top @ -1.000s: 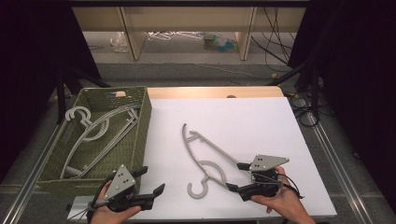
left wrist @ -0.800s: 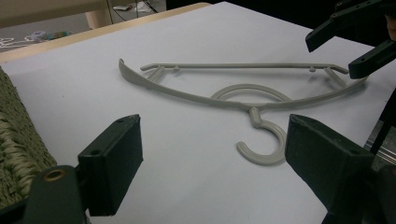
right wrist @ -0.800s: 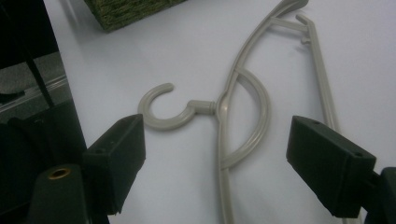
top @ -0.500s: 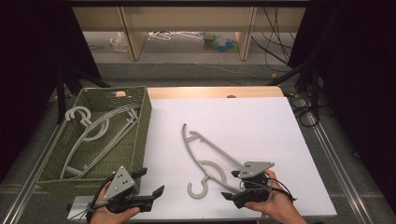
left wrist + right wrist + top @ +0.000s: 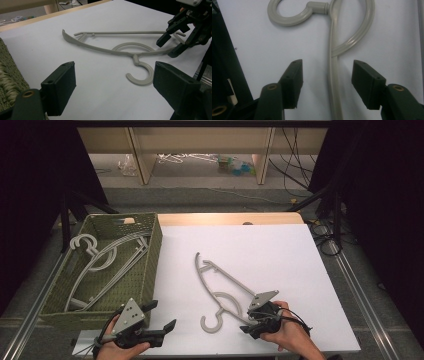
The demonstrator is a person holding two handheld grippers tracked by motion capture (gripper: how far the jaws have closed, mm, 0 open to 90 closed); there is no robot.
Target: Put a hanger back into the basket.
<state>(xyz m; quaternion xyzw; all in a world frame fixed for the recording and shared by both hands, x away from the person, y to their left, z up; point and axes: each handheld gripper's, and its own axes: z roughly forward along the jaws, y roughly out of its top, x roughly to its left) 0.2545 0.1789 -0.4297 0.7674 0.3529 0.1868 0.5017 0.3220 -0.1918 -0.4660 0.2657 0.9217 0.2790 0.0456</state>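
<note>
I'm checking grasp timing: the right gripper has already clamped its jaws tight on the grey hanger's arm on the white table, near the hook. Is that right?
Not quite. The right gripper straddles the hanger arm near the hook, but its jaws have just been closing and both pads stand clear of it, as the right gripper view shows. The hanger lies flat on the white table.

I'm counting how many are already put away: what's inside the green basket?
The green basket holds grey hangers lying in a loose overlapping pile, one hook poking up at the far left corner. The overlap hides their exact number, and the near wall hides their lower ends.
</note>
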